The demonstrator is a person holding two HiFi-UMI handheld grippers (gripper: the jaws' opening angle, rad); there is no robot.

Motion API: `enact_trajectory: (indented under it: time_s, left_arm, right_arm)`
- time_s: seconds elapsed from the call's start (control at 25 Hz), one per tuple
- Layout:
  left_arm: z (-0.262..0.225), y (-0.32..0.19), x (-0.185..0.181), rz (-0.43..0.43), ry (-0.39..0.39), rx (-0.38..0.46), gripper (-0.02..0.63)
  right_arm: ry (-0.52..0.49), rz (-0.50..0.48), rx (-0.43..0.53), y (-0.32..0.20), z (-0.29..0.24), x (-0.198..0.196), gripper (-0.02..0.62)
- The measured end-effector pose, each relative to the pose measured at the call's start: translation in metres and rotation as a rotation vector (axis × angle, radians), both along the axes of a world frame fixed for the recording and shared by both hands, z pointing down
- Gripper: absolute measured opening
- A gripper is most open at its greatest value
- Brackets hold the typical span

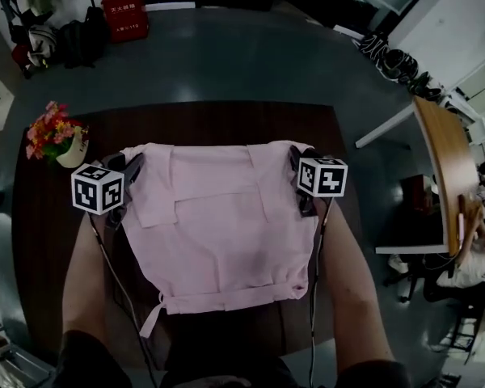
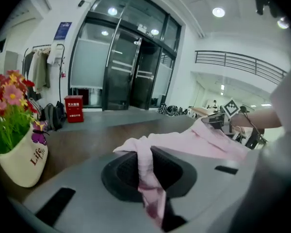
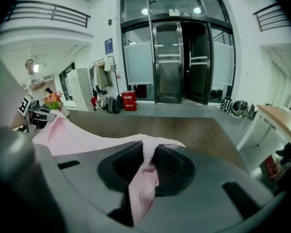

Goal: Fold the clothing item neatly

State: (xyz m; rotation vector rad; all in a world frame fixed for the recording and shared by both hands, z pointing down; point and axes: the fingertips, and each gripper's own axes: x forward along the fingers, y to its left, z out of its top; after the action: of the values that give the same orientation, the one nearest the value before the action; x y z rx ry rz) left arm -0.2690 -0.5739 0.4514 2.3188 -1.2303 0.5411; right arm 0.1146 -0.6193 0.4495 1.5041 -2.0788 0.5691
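The pink garment (image 1: 226, 241) lies spread across the middle of the dark tabletop (image 1: 48, 241). The left tool (image 1: 132, 168) pinches its corner at 10 o'clock and the right tool (image 1: 297, 162) the one at 2 o'clock. Each is clamped narrow on a bunch of fabric. The matched grips probably keep the far edge taut and level for a straight fold. A flower pot (image 1: 62, 145) stands near the left tool, at the tabletop's 10 o'clock, so that side is crowded.
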Motion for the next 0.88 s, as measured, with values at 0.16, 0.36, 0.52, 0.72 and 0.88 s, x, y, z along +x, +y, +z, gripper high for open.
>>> enact_trajectory:
  time_s: [0.16, 0.36, 0.52, 0.72, 0.88]
  left_arm:
    - [0.030, -0.017, -0.002, 0.024, -0.055, -0.044, 0.032]
    - [0.049, -0.015, -0.007, -0.005, -0.076, -0.052, 0.130]
    - [0.056, -0.011, -0.011, -0.014, -0.133, -0.044, 0.265]
    - [0.050, 0.004, -0.025, -0.061, -0.207, -0.046, 0.347]
    - [0.017, 0.029, -0.043, -0.195, -0.147, 0.024, 0.345]
  right_arm:
    - [0.102, 0.006, -0.024, -0.018, 0.035, -0.006, 0.081]
    - [0.113, 0.020, -0.028, -0.019, 0.047, -0.005, 0.149]
    - [0.151, 0.015, 0.026, -0.015, 0.040, -0.010, 0.252]
    - [0.191, 0.052, 0.102, 0.007, 0.020, -0.006, 0.316]
    - [0.111, 0.080, 0.147, 0.037, -0.003, -0.002, 0.314]
